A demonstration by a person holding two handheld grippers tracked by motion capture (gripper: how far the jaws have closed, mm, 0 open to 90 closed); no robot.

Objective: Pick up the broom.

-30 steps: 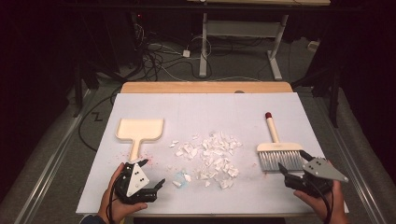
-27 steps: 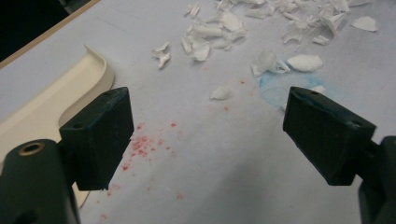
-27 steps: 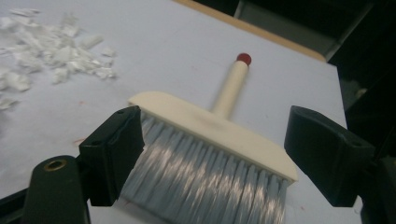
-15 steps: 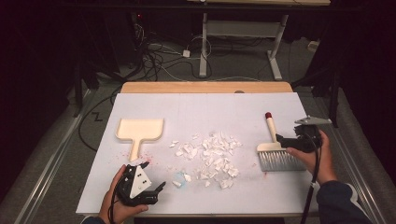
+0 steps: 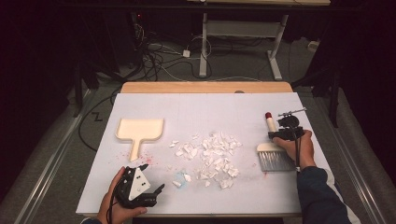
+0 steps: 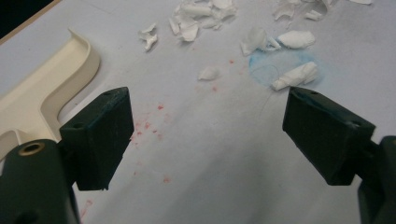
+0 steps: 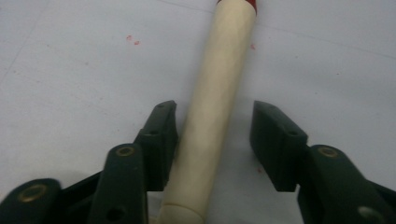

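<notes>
R gripper (image 7: 212, 140) straddles brush handle (image 7: 219, 98) (jaws apart); L gripper (image 6: 205, 135) wide.

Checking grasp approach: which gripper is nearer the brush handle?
Right. The right gripper straddles the brush handle, jaws open; the left gripper sits across the paper scraps, near the dustpan.

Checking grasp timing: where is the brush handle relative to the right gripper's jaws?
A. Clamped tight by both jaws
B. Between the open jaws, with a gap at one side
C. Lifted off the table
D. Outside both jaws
B: in the right gripper view the brush handle lies between the right gripper's open jaws, a gap showing at one jaw.
</notes>
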